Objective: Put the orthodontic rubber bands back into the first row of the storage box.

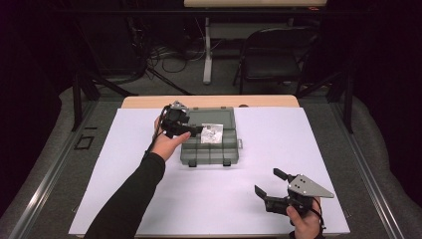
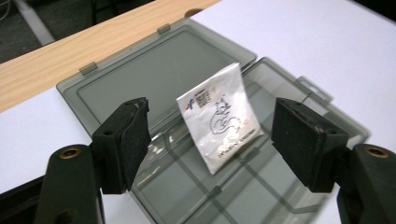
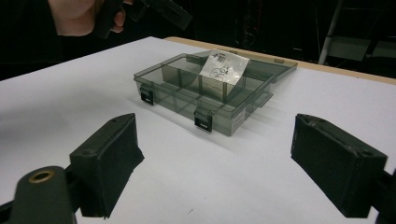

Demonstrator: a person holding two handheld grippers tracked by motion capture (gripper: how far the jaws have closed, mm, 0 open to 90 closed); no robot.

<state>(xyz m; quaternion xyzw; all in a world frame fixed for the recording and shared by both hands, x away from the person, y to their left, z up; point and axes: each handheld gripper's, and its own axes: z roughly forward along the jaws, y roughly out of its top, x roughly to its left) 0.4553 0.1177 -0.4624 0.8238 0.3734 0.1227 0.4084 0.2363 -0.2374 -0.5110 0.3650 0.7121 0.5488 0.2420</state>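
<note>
Organizer box (image 1: 211, 142) lies open mid-desk, white packet (image 1: 211, 133) propped in its rear compartments. Left tool (image 1: 191, 130) released just beside packet; right tool (image 1: 271, 186) released, well apart. Prob. closing lid left.

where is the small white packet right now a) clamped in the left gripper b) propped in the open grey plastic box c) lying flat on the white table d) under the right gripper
b: the small white printed packet leans tilted inside the open smoky-grey plastic compartment box, and the left gripper stands open with its fingers apart from the packet.
</note>
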